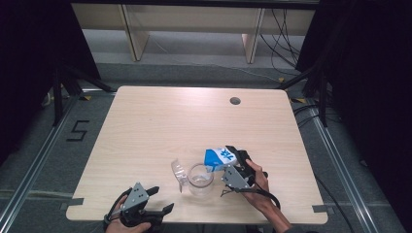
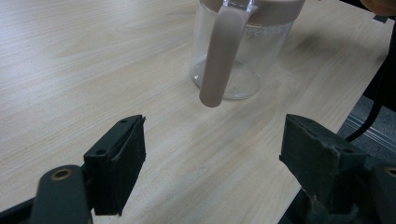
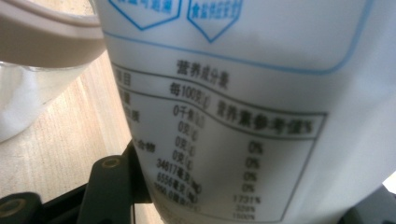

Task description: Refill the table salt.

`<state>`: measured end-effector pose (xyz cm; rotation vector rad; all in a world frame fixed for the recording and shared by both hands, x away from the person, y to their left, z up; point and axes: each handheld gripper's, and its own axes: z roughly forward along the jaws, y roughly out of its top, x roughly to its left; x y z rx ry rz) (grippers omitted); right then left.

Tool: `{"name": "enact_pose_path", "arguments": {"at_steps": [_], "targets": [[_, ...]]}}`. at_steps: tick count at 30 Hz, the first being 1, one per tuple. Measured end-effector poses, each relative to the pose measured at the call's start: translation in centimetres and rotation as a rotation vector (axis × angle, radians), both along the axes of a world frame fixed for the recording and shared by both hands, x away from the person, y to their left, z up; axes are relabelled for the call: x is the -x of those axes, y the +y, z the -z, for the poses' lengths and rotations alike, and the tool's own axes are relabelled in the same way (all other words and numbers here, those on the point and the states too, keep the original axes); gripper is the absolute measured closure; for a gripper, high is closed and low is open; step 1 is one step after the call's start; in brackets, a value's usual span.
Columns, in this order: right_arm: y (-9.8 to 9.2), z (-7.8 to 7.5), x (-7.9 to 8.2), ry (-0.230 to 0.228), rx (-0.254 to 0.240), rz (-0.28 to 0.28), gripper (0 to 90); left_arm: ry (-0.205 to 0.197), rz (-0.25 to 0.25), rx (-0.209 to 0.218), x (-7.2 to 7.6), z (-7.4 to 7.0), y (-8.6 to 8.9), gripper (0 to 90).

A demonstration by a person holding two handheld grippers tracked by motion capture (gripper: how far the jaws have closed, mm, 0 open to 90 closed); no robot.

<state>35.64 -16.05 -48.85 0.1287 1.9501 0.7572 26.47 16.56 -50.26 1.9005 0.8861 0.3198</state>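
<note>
- Your right gripper (image 1: 232, 164) has its jaws clamped on a white-and-blue bag (image 1: 220, 158); in the right gripper view the bag (image 3: 252, 102) fills the space between them, its printed nutrition table facing the camera.
- Your left gripper (image 1: 160, 200) has its jaws spread wide with nothing between them, near the front edge of the tabletop (image 1: 160, 121); the left gripper view shows bare wood in the gap.
- You hold the bag tilted, its upper end leaning over the rim of the clear pitcher (image 1: 200, 178) and just about touching it.
- The pitcher stands upright on the tabletop between your two grippers, closer to the right one. It has a beige rim and a beige handle (image 2: 219, 56) that points toward your left gripper.
- A thin whitish layer seems to lie on the pitcher's bottom (image 2: 243, 84); what it is cannot be told.
- Whether anything is leaving the bag cannot be told.
- A crumpled clear plastic piece (image 1: 179, 172) stands just beside the pitcher, on its left.
</note>
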Motion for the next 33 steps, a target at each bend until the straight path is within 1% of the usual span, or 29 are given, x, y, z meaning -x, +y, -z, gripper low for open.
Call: {"name": "enact_pose_path", "arguments": {"at_steps": [2,3,4,6,8,9,10,11,12,13,14,15,18,19,20,22,23,24,26,27,28,31,32,33], "targets": [[0.0,-0.1,-0.3,-0.031,0.028,-0.025,42.6,-0.011,0.011,-0.011,0.0,0.0,0.1,21.7],[0.1,0.0,-0.3,-0.019,0.014,-0.023,42.7,-0.01,0.009,-0.01,0.0,0.0,0.0,21.7],[0.1,0.0,-0.3,-0.011,0.0,-0.014,42.9,0.0,0.0,0.001,0.0,0.0,0.0,21.7],[0.2,0.0,-0.5,-0.013,0.002,-0.022,42.8,0.0,-0.001,0.002,0.0,0.0,0.0,21.7],[0.3,0.1,-0.6,-0.015,0.002,-0.031,42.9,-0.012,0.007,-0.005,0.0,0.0,0.1,21.7],[0.3,0.2,-0.6,-0.011,0.004,-0.037,42.9,-0.01,0.006,-0.005,0.0,0.0,0.1,21.7],[0.3,0.3,-0.7,-0.011,0.005,-0.04,42.9,0.0,-0.002,0.005,0.0,0.0,0.0,21.7],[0.4,0.3,-0.8,-0.017,0.009,-0.044,42.9,-0.001,-0.001,0.006,0.0,0.0,0.0,21.7],[0.4,0.4,-0.8,-0.014,0.009,-0.05,43.1,0.0,-0.005,0.02,0.0,0.0,-0.1,21.7],[0.4,0.4,-0.8,-0.015,0.009,-0.055,43.1,-0.001,-0.005,0.018,0.0,0.0,-0.1,21.7],[0.4,0.4,-0.9,-0.023,0.02,-0.057,43.1,0.0,-0.003,0.011,0.0,0.0,0.0,21.7],[0.4,0.3,-1.1,-0.047,0.036,-0.067,43.2,0.0,-0.002,0.005,0.0,0.0,0.0,21.7],[0.4,0.1,-1.2,-0.056,0.028,-0.067,43.2,-0.006,0.002,0.002,0.0,0.0,0.1,21.7],[0.3,-0.1,-1.4,-0.081,0.054,-0.087,43.2,0.001,-0.002,0.004,0.0,0.0,0.0,21.6],[0.3,-0.2,-1.5,-0.092,0.062,-0.088,43.2,-0.003,0.0,0.001,0.0,0.0,0.0,21.7],[0.2,-0.2,-1.4,-0.094,0.059,-0.085,43.2,-0.001,-0.002,0.006,0.0,0.0,0.0,21.7],[0.2,-0.2,-1.5,-0.106,0.069,-0.086,43.2,0.0,-0.002,0.006,0.0,0.0,0.0,21.7],[0.2,-0.2,-1.5,-0.106,0.069,-0.086,43.2,0.0,-0.001,0.005,0.0,0.0,0.0,21.7],[0.2,-0.3,-1.6,-0.122,0.08,-0.09,43.2,-0.001,-0.001,0.005,0.0,0.0,0.0,21.7],[0.2,0.0,-1.4,-0.098,0.052,-0.067,43.1,-0.001,0.0,0.005,0.0,0.0,0.0,21.6],[0.2,0.0,-1.3,-0.096,0.052,-0.066,43.2,-0.001,-0.001,0.005,0.0,0.0,0.0,21.7],[0.3,0.1,-1.4,-0.117,0.063,-0.075,43.5,0.0,-0.003,0.006,0.0,-0.1,0.0,21.7],[0.3,0.1,-1.4,-0.124,0.065,-0.081,43.5,0.002,-0.006,0.015,0.0,0.0,0.0,21.7],[0.3,0.1,-1.4,-0.122,0.074,-0.081,43.5,-0.003,-0.001,0.009,0.0,-0.1,0.0,21.7]]}}
